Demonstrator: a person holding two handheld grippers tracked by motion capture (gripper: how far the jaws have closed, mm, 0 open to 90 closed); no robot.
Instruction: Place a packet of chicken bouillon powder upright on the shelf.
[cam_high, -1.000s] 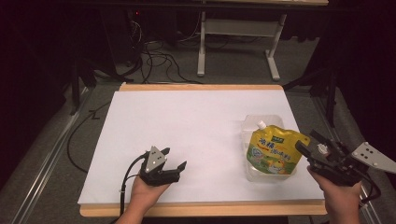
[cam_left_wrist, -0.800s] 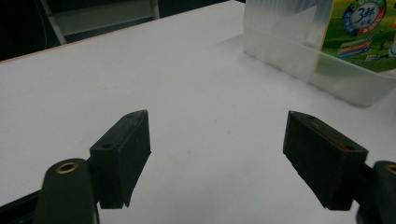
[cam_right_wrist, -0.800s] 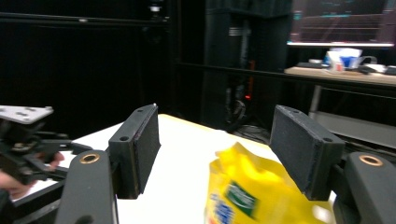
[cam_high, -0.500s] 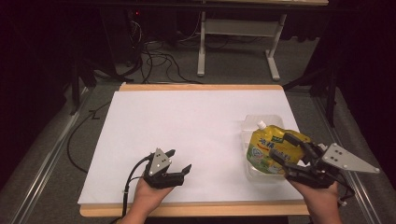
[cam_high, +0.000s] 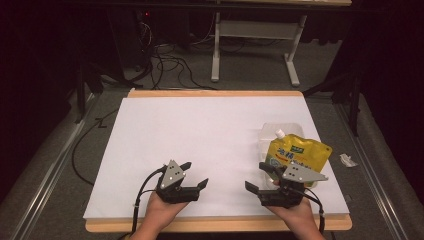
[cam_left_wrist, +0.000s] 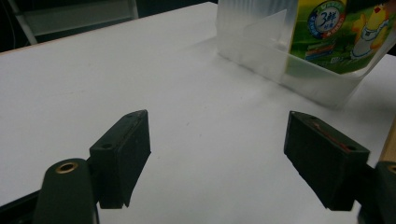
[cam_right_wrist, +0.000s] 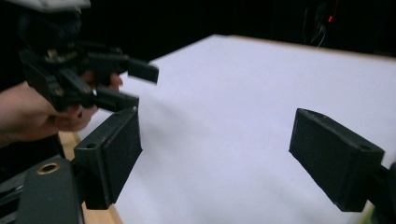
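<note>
Placing of the yellow pouch (cam_high: 295, 155) into the clear container (cam_high: 267, 132): done, judging from how things lie. Standing upright inside it, spout on top, nothing pressing on it. Left to do, probably: only to draw both hands back, or to start on a next thing. Cannot tell which.

Right gripper (cam_high: 255, 176): jaws wide apart, nothing between them but the white table (cam_high: 200, 130). Have just been opening. Pointing away from the pouch, toward the left gripper (cam_high: 197, 173). Pouch just beside this gripper, behind its right jaw, not between the jaws. From the right gripper view (cam_right_wrist: 215, 154): white table ahead, the left gripper (cam_right_wrist: 137, 86) farther off with its hand (cam_right_wrist: 28, 116) behind it.

Left gripper: jaws wide apart too, holding nothing, low over the table. From the left gripper view (cam_left_wrist: 217, 154): the pouch (cam_left_wrist: 345, 32) and container (cam_left_wrist: 261, 51) ahead of the jaws and to the right, well apart from them.

Against the frame one second earlier: the right gripper then at the right side of the pouch, jaws narrower and against it; now let go, moved to the front of the container and nearer to the left gripper. Pouch and container in about the same place, the pouch a little more upright. Left gripper almost where it was, opening unchanged.
</note>
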